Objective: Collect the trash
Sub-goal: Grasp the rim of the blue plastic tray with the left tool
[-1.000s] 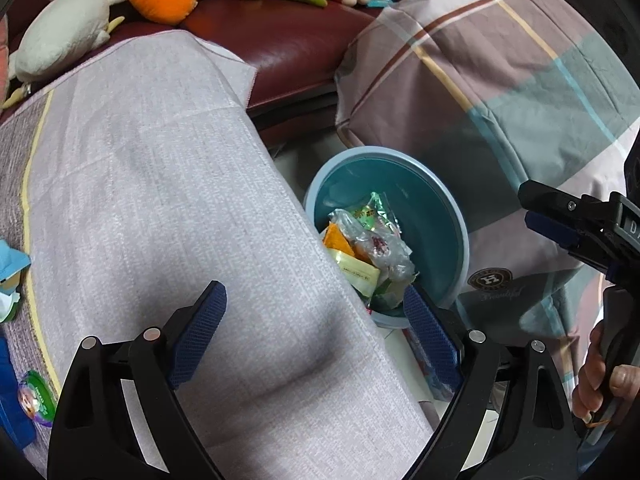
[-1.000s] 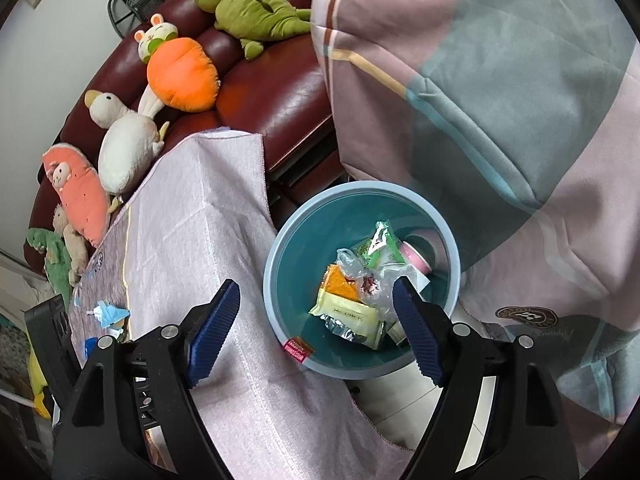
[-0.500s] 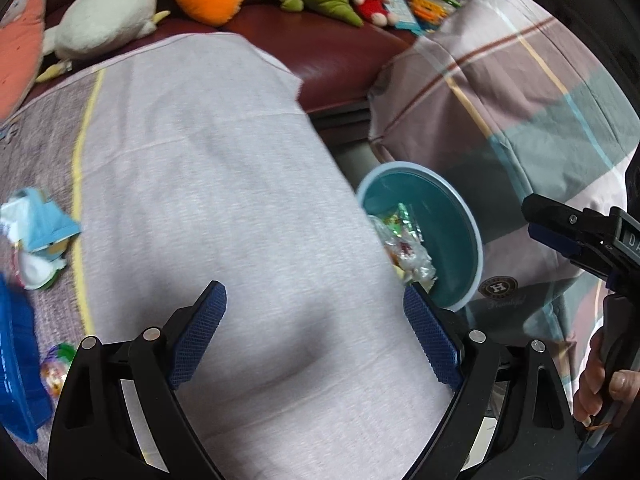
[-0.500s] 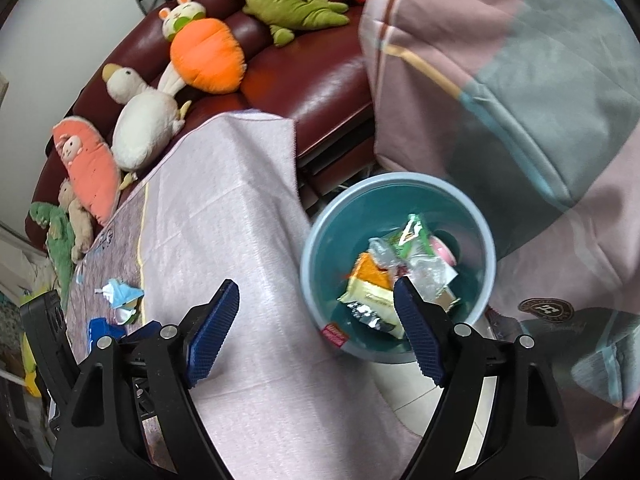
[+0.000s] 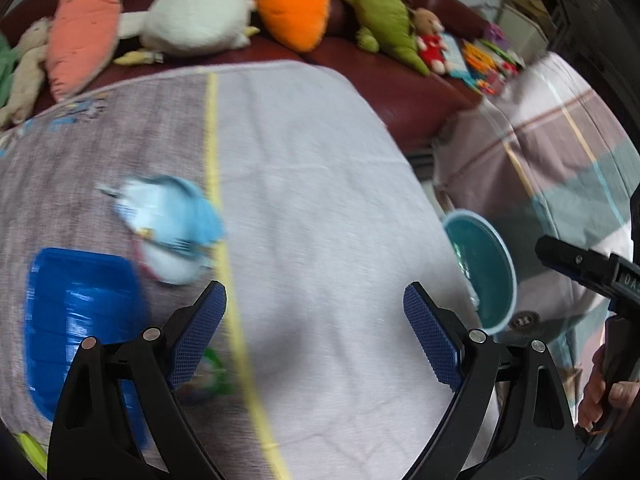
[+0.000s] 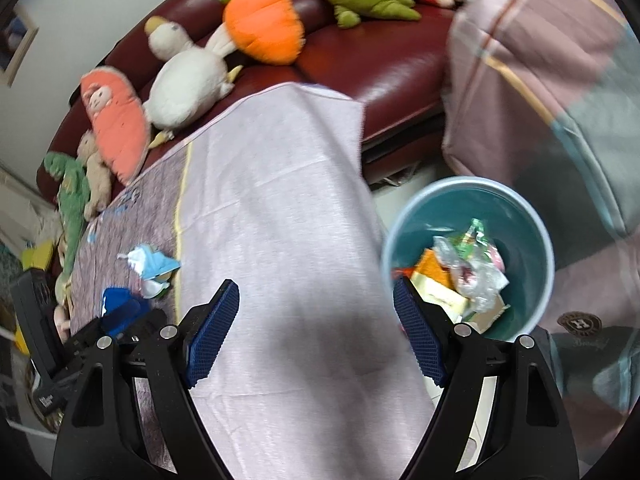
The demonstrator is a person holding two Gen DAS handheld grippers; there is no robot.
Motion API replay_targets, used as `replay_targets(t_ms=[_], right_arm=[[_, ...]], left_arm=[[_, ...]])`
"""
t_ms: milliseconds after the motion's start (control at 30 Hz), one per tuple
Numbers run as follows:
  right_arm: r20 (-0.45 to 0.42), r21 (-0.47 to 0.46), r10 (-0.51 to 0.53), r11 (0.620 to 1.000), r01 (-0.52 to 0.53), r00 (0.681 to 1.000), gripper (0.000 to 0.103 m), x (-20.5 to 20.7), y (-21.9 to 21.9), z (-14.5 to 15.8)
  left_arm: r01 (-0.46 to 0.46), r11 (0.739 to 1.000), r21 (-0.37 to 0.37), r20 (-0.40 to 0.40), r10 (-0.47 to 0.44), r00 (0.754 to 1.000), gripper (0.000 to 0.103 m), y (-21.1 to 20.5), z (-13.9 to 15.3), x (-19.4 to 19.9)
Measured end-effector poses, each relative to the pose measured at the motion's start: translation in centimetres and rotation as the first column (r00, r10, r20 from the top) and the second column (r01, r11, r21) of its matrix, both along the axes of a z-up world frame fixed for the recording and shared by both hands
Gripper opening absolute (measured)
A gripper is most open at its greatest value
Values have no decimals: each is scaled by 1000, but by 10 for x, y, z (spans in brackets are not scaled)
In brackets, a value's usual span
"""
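Note:
A teal bin [image 6: 472,248] holding several wrappers [image 6: 464,276] stands on the floor right of the cloth-covered table [image 6: 280,208]; it also shows in the left wrist view [image 5: 486,272]. On the table lie a crumpled light-blue and white wrapper [image 5: 172,228], a blue packet [image 5: 80,320] and a small green-rimmed piece [image 5: 212,376]. The light-blue wrapper [image 6: 150,264] and blue packet [image 6: 118,306] also show in the right wrist view. My left gripper [image 5: 316,336] is open and empty above the table. My right gripper [image 6: 316,332] is open and empty over the table's right side.
A dark red sofa [image 6: 384,56] behind the table carries several plush toys, among them an orange carrot [image 6: 260,28] and a white duck [image 6: 184,80]. A plaid blanket [image 6: 560,80] covers the seat to the right of the bin.
Both grippers have swung left, away from the bin and over the table. The light-blue wrapper and blue packet have come into the left wrist view. Both grippers stay open.

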State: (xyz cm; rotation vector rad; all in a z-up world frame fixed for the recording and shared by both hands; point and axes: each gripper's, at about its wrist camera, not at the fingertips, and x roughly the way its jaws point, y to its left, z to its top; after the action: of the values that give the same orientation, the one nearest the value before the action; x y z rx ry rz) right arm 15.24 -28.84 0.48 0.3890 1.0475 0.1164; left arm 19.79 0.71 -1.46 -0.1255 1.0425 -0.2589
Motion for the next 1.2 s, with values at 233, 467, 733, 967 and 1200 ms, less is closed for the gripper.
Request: replay_targets(t_ms=[233,467,733,967,1200], right_arm=[[-4,-25,101,995,-101,995,76,21,60,8],[-19,-39,189,981,-189,982,76,43,119,6],[-36,-58,293,954,-295,955,76,68,185,-3],[-66,-57,355,932,-359,932,76,87,223,-19],[-100,-54,357,930,-364,929,76,95,231,-35]], left_arm=[[-90,996,-14,12,90,996,91,67,7,5],[-148,988,-41,0,148,989,91,117,5,6],[-183,983,-35,4,183,983,91,159,2,4],[-209,977,39,-6,209,978,91,199,-16,-8],[-189,978,86,-81,196,977,62,211,-48,-11]])
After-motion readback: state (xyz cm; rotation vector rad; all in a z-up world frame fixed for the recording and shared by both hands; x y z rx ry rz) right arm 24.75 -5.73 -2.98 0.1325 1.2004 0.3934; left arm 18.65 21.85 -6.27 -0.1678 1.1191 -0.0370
